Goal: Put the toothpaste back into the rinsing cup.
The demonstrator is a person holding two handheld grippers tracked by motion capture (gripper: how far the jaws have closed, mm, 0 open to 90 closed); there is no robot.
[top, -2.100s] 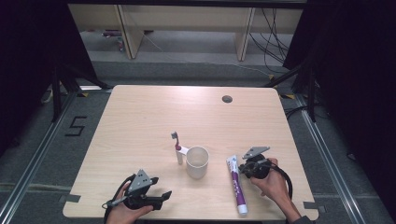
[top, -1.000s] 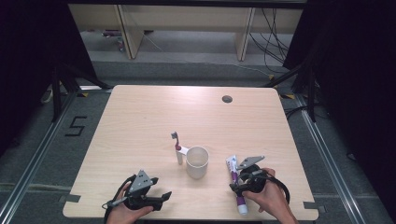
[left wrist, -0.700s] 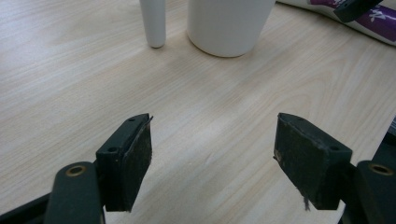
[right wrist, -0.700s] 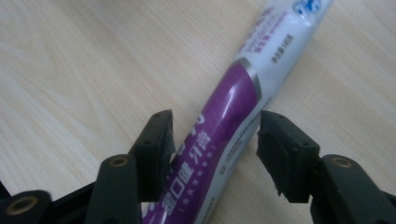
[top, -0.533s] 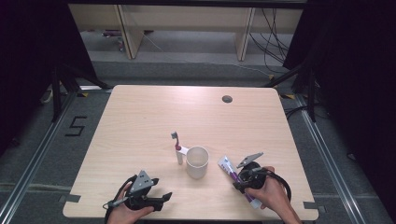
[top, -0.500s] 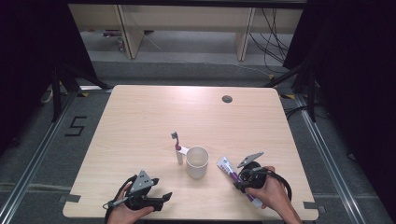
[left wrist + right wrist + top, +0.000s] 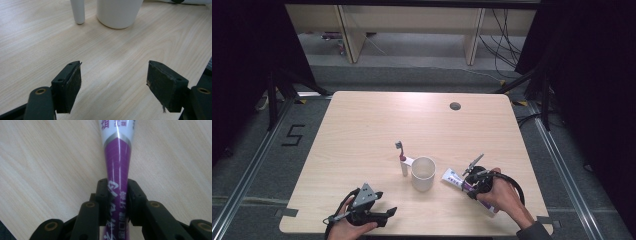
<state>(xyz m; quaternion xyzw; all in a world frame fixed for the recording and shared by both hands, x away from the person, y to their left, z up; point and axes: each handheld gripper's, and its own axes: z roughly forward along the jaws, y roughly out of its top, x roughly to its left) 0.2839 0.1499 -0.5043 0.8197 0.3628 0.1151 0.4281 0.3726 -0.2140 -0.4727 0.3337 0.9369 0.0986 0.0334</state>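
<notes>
A purple and white toothpaste tube (image 7: pixel 452 177) lies at a slant on the wooden table (image 7: pixel 362 125), its white end close to a white cup (image 7: pixel 423 173). My right gripper (image 7: pixel 470 183) has just been closing its jaws, and its pads now press on the tube's purple part (image 7: pixel 118 152). In the right gripper view the right gripper (image 7: pixel 117 200) has the tube squeezed flat between the pads. A toothbrush (image 7: pixel 402 159) stands upright left of the cup. My left gripper (image 7: pixel 388 214) rests near the front edge, open, with bare wood between its pads (image 7: pixel 72 87).
The left gripper view has the cup's base (image 7: pixel 117 12) and the toothbrush handle (image 7: pixel 78 11) some way ahead of the jaws. A small round hole (image 7: pixel 455 106) marks the table's far right. Dark floor and rails surround the table.
My right gripper moved left onto the toothpaste tube and shut on it. The tube swung from nearly straight to slanted, its white end toward the cup. The left gripper stayed put.
</notes>
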